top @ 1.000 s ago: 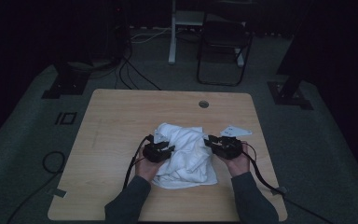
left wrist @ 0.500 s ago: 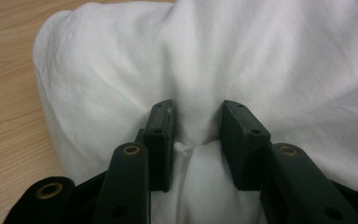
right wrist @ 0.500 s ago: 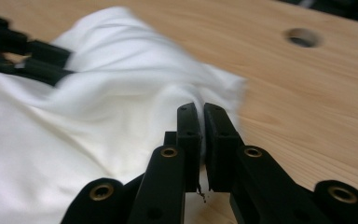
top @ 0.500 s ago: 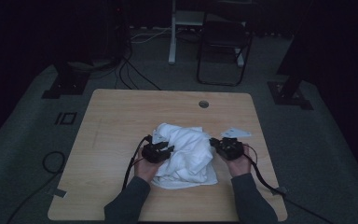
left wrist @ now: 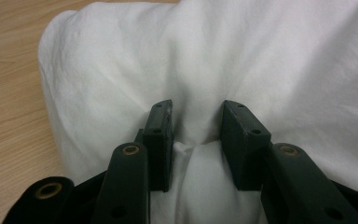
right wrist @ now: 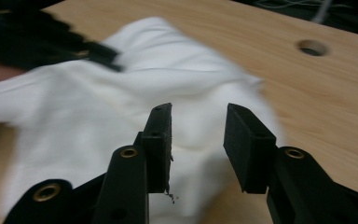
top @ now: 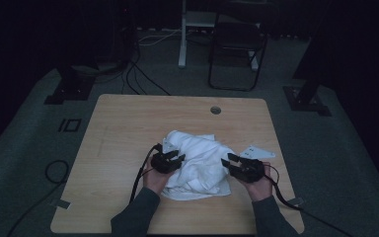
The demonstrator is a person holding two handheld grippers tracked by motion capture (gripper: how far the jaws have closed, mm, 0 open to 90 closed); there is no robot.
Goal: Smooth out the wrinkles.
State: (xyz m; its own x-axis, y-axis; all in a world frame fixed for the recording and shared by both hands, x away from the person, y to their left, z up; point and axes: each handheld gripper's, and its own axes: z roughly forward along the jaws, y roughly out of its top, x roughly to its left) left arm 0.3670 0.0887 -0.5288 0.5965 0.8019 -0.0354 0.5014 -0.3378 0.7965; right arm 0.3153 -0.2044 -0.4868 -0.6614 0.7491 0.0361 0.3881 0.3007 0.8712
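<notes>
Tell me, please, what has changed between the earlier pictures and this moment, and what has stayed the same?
The right gripper has slid right, off the white cloth to its right edge. Its jaws have just been opening, and nothing is pinched between them now. The left gripper has stayed in place, with a fold of the cloth bunched between its jaws. The cloth lies crumpled on the same part of the table.

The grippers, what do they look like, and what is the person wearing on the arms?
Both the left gripper and the right gripper are black. Each has two flat, blocky jaws on black arms with round brass-coloured rivets. A grey three-cornered plate sits on top of the right gripper. A dark cable trails from the left one. The sleeves are long and dark grey.
</notes>
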